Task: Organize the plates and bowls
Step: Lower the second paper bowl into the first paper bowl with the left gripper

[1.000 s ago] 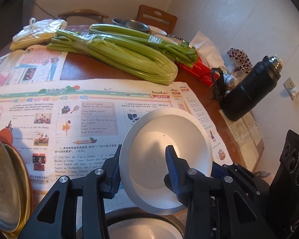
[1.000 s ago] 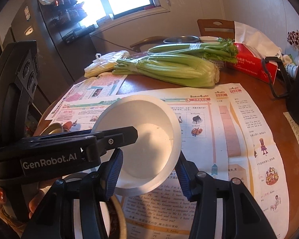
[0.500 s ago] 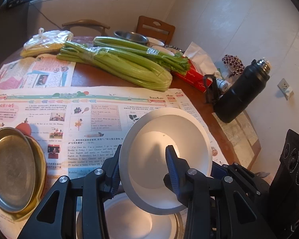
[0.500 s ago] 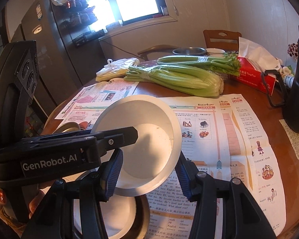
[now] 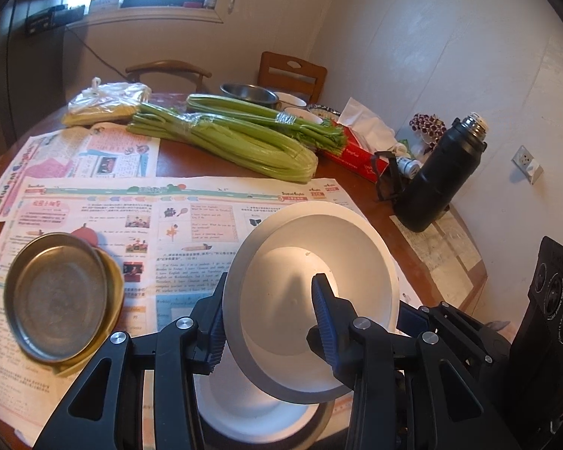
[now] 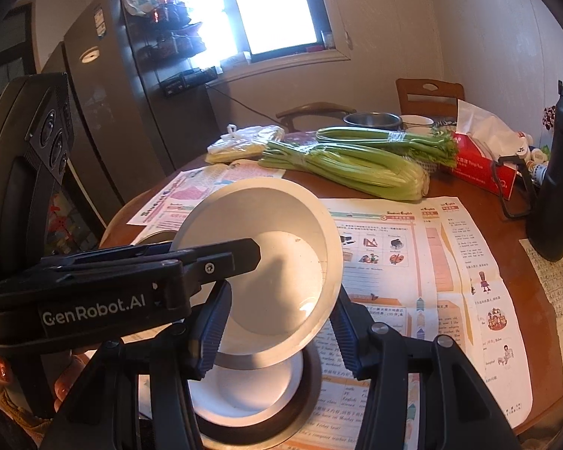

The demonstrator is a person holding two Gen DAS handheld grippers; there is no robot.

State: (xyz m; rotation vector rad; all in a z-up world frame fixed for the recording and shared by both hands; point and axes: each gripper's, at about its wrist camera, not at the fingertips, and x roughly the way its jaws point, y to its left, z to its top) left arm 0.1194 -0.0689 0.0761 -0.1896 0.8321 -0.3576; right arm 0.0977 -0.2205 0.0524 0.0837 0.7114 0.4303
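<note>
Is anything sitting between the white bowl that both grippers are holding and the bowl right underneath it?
Nothing visible. The white bowl hangs tilted, gripped by the left gripper and right gripper, directly above the lower bowl, with only open air between.

Both views look forward and steeply down along their own tongs, very close to the tilted white bowl [image 5: 311, 300], which fills the lower middle of each. The left wrist view looks from the bowl's left side toward the wall and the black flask [image 5: 441, 183]; the right wrist view looks from its right, toward the window and fridge [image 6: 131, 105]. Both share the bowl, the newspaper [image 6: 405, 247] on the desk [image 6: 465, 191] and the celery [image 5: 229, 142] beyond.
</note>
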